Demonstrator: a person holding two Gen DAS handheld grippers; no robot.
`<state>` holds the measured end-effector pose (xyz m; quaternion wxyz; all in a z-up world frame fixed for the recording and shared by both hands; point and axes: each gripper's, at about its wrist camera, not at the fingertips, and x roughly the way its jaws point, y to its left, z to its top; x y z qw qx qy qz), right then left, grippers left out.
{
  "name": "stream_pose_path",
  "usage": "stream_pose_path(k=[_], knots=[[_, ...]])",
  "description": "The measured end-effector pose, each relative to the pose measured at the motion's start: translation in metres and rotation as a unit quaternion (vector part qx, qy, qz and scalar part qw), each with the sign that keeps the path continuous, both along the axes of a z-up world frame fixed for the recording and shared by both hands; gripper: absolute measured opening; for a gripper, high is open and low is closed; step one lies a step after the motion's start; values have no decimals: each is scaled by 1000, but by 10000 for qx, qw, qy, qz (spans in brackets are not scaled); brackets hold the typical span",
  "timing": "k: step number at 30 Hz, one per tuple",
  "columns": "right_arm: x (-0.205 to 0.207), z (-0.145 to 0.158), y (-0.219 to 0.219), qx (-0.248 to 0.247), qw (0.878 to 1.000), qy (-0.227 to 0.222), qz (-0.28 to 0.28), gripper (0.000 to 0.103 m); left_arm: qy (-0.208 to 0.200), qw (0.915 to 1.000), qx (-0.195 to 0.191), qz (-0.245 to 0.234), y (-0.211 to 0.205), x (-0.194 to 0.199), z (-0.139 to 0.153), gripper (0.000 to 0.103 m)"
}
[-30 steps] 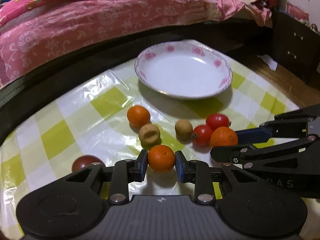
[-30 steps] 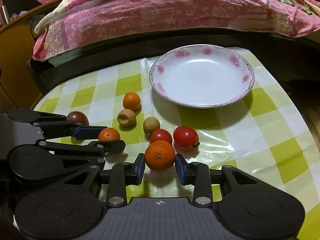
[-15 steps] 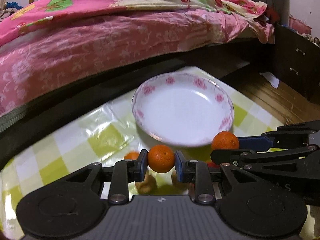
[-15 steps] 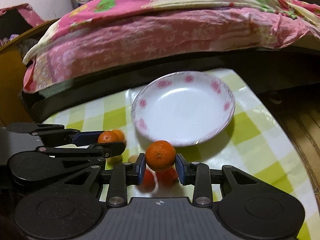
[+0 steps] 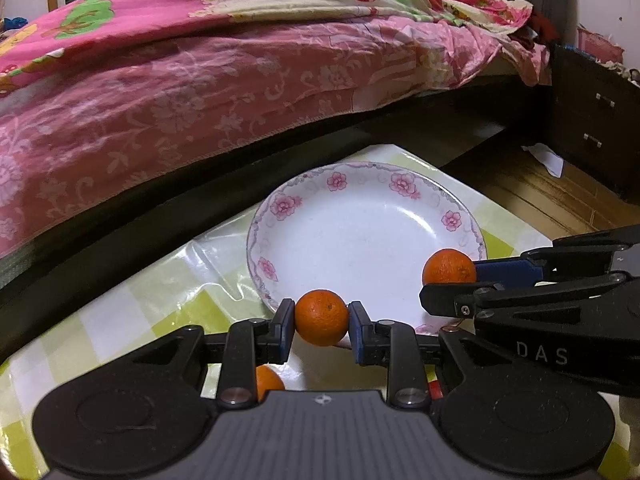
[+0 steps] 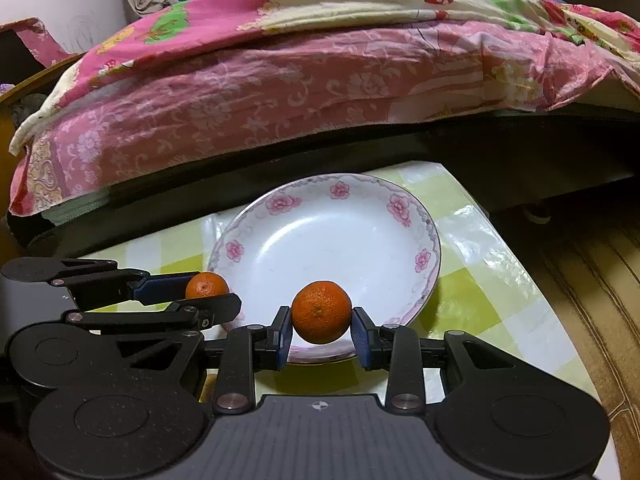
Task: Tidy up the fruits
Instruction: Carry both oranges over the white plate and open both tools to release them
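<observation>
In the left wrist view, our left tool point(image 5: 322, 323) is clamped on a small orange point(image 5: 322, 322), pads on its opposite sides, holding it over the near rim of the flowered plate point(image 5: 280, 208). The plate is bare inside and sits on the checked cloth of the desk point(image 5: 168, 280), with the bed point(image 5: 200, 80) behind it. To the right, the right tool point(image 5: 448, 284) holds a second orange point(image 5: 449, 266) over the plate's right side. Another orange fruit point(image 5: 267, 384) peeks out below our left tool on the desk.

In the right wrist view, our right tool point(image 6: 321, 328) grips the second orange point(image 6: 321, 312) across its middle, above the near edge of the plate point(image 6: 420, 216). The left tool point(image 6: 208, 294) shows at left with its orange point(image 6: 207, 286) near the plate's left rim.

We judge these fruits light, round and slightly yielding, with a dimpled skin that grips well. Holding across the widest part suits them; they would roll once released, so a low release into the plate's hollow seems wise.
</observation>
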<state>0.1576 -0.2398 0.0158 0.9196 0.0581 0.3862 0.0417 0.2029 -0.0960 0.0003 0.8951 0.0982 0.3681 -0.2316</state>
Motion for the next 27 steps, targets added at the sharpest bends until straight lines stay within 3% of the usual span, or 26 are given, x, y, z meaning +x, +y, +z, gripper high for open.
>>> stream_pose_path(k=[11, 27], knots=[[5, -5, -2, -35, 10000, 18, -4, 33, -15, 10000, 8, 42, -3, 3, -1, 36], [4, 0, -9, -6, 9998, -105, -177, 38, -51, 9998, -100, 183, 0, 4, 8, 47]])
